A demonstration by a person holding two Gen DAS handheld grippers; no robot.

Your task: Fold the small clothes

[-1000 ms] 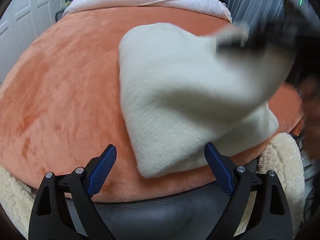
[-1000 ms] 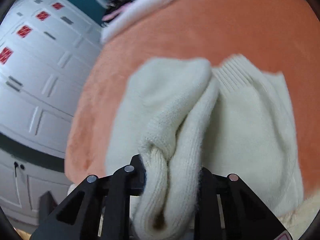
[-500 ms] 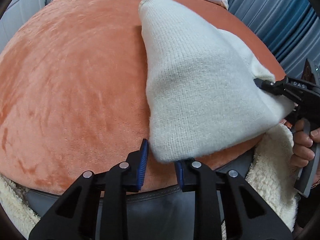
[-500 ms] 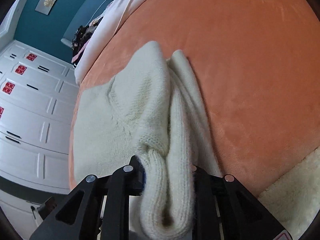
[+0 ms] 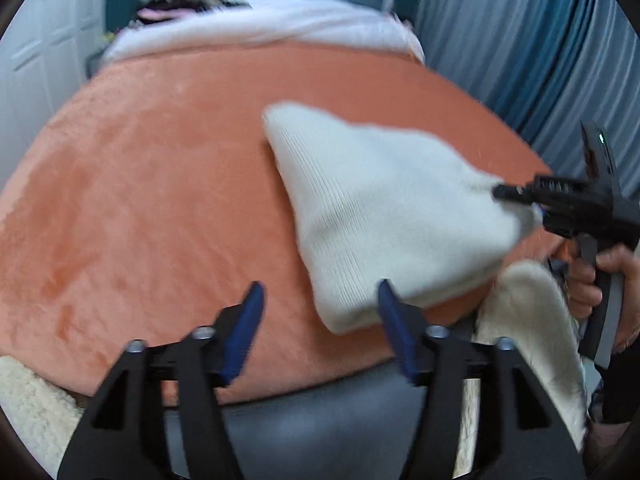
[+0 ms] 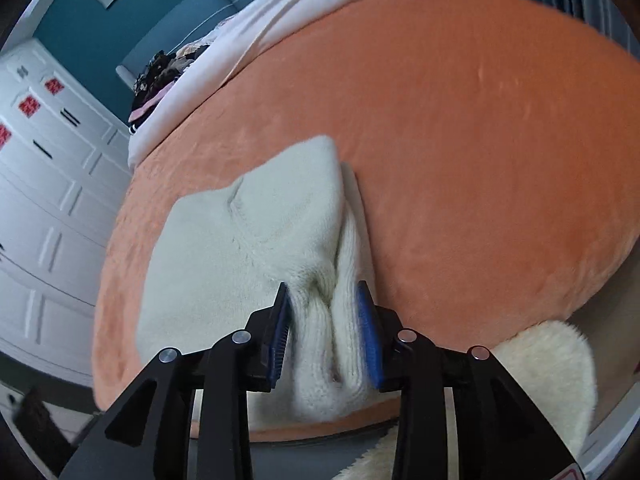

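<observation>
Closest in the left wrist view, the left gripper (image 5: 320, 316) has its two blue-padded jaws spread wide, and nothing is between them; the near corner of the cream knitted garment (image 5: 384, 216) lies just in front of the right pad. Under the fingers there is a grey surface (image 5: 320, 432), and a fluffy cream blanket (image 5: 532, 320) shows at the low right. The garment lies on the orange plush cover (image 5: 160, 200), on its right part near the front edge, and its right end is lifted. There the right gripper (image 5: 516, 194) comes in from the right side, with the person's hand (image 5: 600, 276) around its handle. In the right wrist view, the right gripper (image 6: 326, 320) pinches a bunched fold of the cream knitted garment (image 6: 248, 240) between its blue pads; the ribbed knit fills the gap between the jaws. From this grip the garment spreads away to the left over the orange plush cover (image 6: 480, 140). Farther back, white bedding (image 6: 280, 12) lies along the far edge of the cover with a dark patterned cloth (image 6: 156, 80) on it. Beyond stand a white cabinet (image 6: 48, 184), a teal wall (image 6: 100, 32) and blue curtains (image 5: 520, 48).
</observation>
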